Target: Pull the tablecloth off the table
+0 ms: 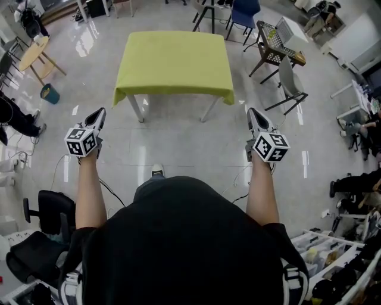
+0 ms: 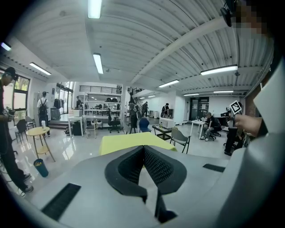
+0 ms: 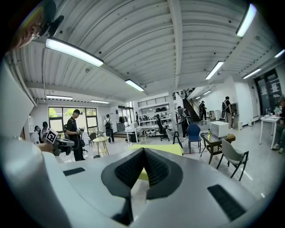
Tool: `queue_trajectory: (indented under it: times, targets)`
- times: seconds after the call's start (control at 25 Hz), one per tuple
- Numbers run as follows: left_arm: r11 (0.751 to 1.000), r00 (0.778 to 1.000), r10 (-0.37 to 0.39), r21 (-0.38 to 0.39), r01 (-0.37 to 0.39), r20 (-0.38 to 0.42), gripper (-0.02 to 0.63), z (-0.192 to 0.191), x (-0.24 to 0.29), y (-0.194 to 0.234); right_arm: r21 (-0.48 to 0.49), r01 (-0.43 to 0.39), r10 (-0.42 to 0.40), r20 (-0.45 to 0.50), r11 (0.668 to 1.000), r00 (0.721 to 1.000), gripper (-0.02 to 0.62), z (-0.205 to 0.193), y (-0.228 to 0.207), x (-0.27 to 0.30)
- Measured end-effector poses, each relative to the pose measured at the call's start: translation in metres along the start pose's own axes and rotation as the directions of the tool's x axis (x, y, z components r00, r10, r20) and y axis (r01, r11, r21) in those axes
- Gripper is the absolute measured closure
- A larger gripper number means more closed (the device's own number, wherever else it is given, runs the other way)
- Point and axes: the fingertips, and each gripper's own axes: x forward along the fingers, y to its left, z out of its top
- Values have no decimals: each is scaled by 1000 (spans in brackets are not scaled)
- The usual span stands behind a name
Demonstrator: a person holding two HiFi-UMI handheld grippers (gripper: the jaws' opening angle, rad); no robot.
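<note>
A yellow-green tablecloth [image 1: 174, 62] covers a white-legged table [image 1: 136, 108] a few steps ahead of me, hanging over its near edge. My left gripper [image 1: 100, 112] is held out at the left and my right gripper [image 1: 252, 111] at the right, both short of the table and above bare floor. Each has its jaws shut with nothing between them. In the left gripper view the tablecloth [image 2: 127, 141] shows just beyond the closed left gripper [image 2: 143, 147]. The right gripper view has the tablecloth [image 3: 167, 148] behind the closed right gripper [image 3: 144, 150].
A grey chair [image 1: 290, 80] and a small side table [image 1: 275, 44] stand to the right of the table, a blue chair [image 1: 244, 13] behind it. A round wooden table [image 1: 36, 53] and a teal bin [image 1: 50, 93] are at the left. A black office chair [image 1: 50, 214] stands near my left side.
</note>
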Motion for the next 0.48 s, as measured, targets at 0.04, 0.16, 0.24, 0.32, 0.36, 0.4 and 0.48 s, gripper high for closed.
queue_trajectory:
  times: [0.04,0.16,0.24,0.32,0.36,0.4,0.48]
  targets:
    - [1000,1000,-4,1,4,-2,584,2,5,6,-5,3,-3,-2,1000,1000,581,2,2,7]
    - [1000,1000,-20,5,20,-9,584,8,23,22,-18,13,-13,-8,1000,1000,581,8,5,28]
    - [999,999,-30,10,30,-12,584,14,37,31,-23,21,-21,-14,1000,1000,581,11,3,40]
    - [999,999,-39,17,39,-17,584,20,51,39,-29,32,-32,-22,999,999,581,14,0,53]
    - [999,999,-43,20,43,-21,584,23,58,44,-34,38,-38,-26,999,999,581,15,-1,60]
    - [999,999,-47,22,48,-24,584,25,64,50,-39,42,-44,-31,998,999,581,15,-1,67]
    - [998,998,-59,24,60,-28,584,28,77,62,-45,47,-49,-39,998,998,581,16,1,84]
